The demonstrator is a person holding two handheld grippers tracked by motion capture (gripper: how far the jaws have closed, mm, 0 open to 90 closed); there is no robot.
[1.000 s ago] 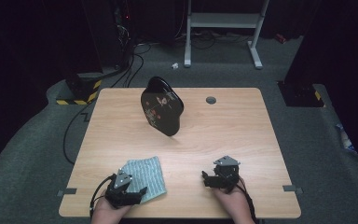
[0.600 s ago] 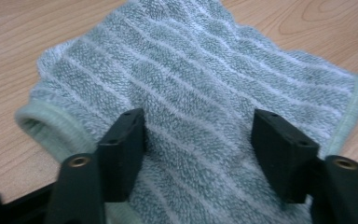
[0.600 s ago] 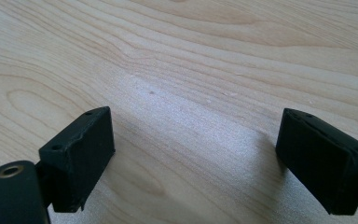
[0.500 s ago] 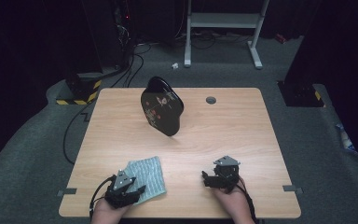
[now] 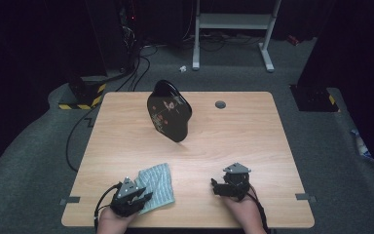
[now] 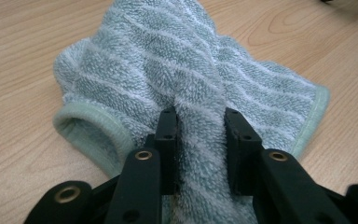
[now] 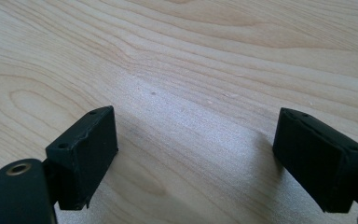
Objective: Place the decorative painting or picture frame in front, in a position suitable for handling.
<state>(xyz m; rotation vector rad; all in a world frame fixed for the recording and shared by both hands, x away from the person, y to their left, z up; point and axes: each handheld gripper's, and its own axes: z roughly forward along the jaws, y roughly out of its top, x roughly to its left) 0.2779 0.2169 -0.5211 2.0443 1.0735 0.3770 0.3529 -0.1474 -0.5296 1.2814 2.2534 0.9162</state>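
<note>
Roughly, towel (image 6: 186, 70) lengthwise along hand-held gripper (image 6: 199, 133)

i'm working in a dark lab or studio space: a lone wooden table (image 5: 233, 141) on grey carpet (image 5: 44, 161), cables (image 5: 141, 63) trailing to black equipment (image 5: 104, 34), hazard-striped tape (image 5: 80, 105), a white metal stand (image 5: 233, 29) behind.

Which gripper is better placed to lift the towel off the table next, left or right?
Left. The left gripper has just been closing its jaws, which now pinch a raised fold of the towel. The right gripper stands wide open over bare table, off to the towel's side.
</note>
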